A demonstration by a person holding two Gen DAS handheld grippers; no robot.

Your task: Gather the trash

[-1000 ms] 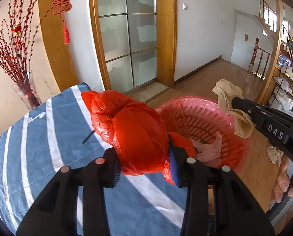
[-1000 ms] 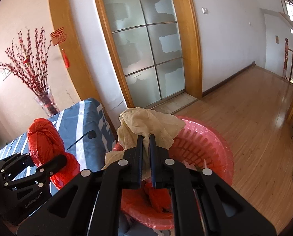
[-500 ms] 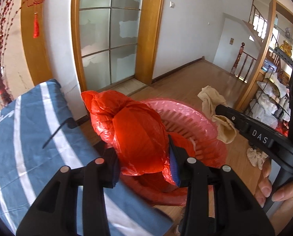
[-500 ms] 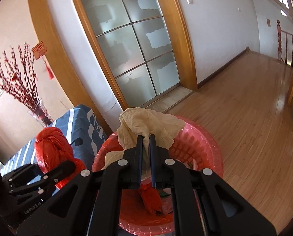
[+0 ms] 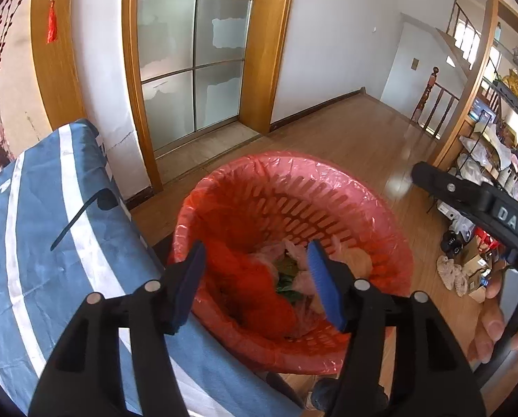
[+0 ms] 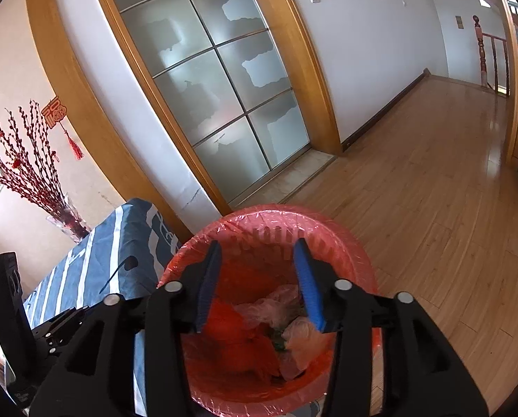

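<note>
Two grippers, left gripper (image 5: 255,279) and right gripper (image 6: 257,283), have just spread their jaws, nothing between them. The crumpled red plastic bag (image 5: 255,288) lies inside the near red-lined slotted basket (image 5: 391,232): light, soft, slippery; pinch a bunched fold.

A pink plastic slotted basket (image 5: 328,187) is lined with thin, glossy, crinkled red film. Inside lie a shiny red plastic bag (image 5: 255,288) and pale translucent wrappers (image 6: 280,309). Beside it, matt blue-and-white striped cloth (image 5: 33,226). The wooden floor (image 6: 432,191) is polished; the door glass (image 6: 207,80) is frosted.
</note>
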